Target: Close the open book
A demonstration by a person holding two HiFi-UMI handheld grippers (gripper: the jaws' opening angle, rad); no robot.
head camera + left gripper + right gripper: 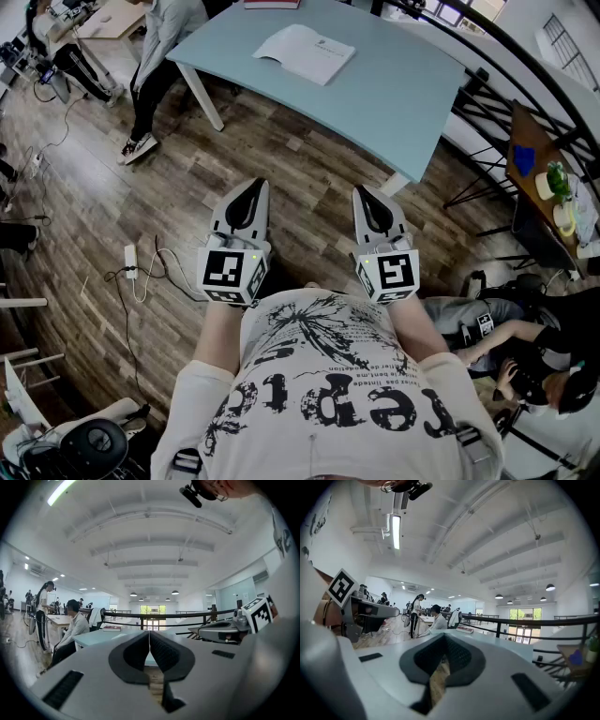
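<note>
The open book [305,52] lies with its white pages up on the light blue table [403,94] at the top of the head view. Both grippers are held level close to the person's chest, over the wooden floor and well short of the table. My left gripper [255,185] is shut with nothing between its jaws, and its pads meet [149,632] in the left gripper view. My right gripper [364,192] is shut and empty as well [444,637]. The jaws hide the open book in both gripper views.
A red closed book [272,4] lies at the table's far edge. A person [155,47] sits at its left corner. A power strip with cables [131,258] lies on the floor at left. A black railing [525,75] and a cluttered side table [553,187] stand at right.
</note>
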